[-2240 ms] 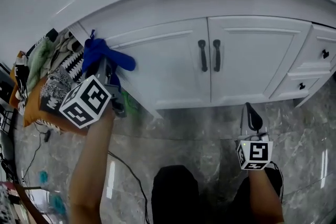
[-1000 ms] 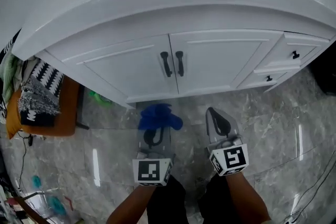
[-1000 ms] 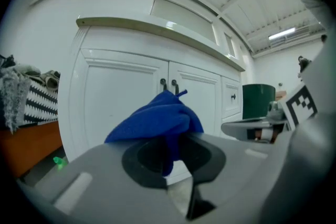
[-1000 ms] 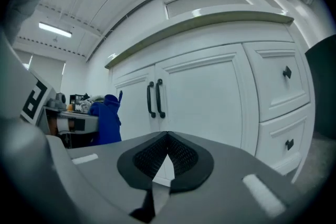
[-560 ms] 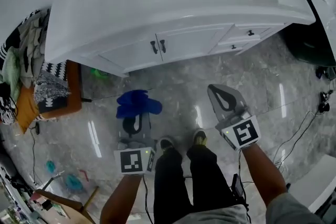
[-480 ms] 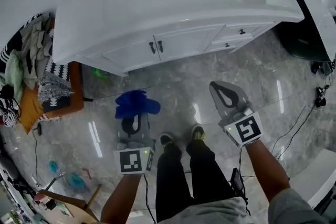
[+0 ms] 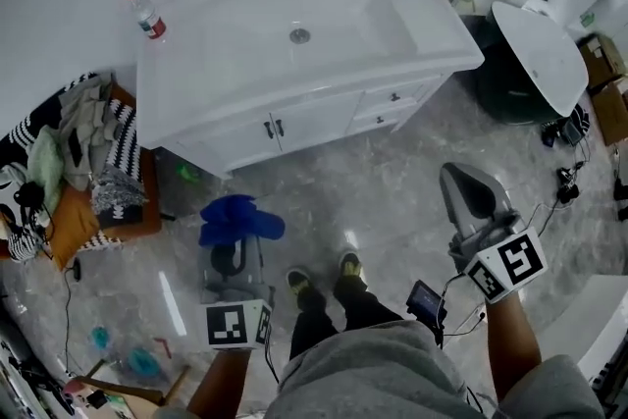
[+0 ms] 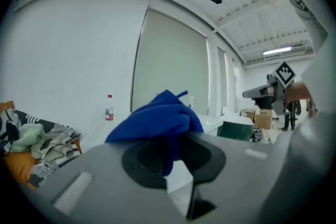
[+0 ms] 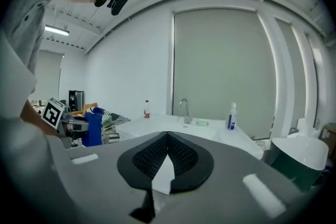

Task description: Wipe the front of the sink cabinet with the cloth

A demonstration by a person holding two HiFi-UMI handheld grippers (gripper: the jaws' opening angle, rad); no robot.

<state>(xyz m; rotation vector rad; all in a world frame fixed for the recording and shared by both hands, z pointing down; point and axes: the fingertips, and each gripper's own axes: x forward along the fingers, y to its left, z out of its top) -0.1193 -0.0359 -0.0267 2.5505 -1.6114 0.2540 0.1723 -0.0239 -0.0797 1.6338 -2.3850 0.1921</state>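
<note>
Beyond the bare floor, the sink cabinet [image 7: 294, 118] lies far ahead and slightly right of the left hand-held gripper [image 7: 235, 238], which clamps the blue cloth [image 7: 238, 219] and seems nearer than the closed, empty right hand-held gripper [image 7: 466, 189].

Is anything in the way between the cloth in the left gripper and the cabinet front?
Nothing visible. The blue cloth, clamped in the left gripper, hangs over bare marble floor, and only that floor lies between it and the cabinet doors.
</note>
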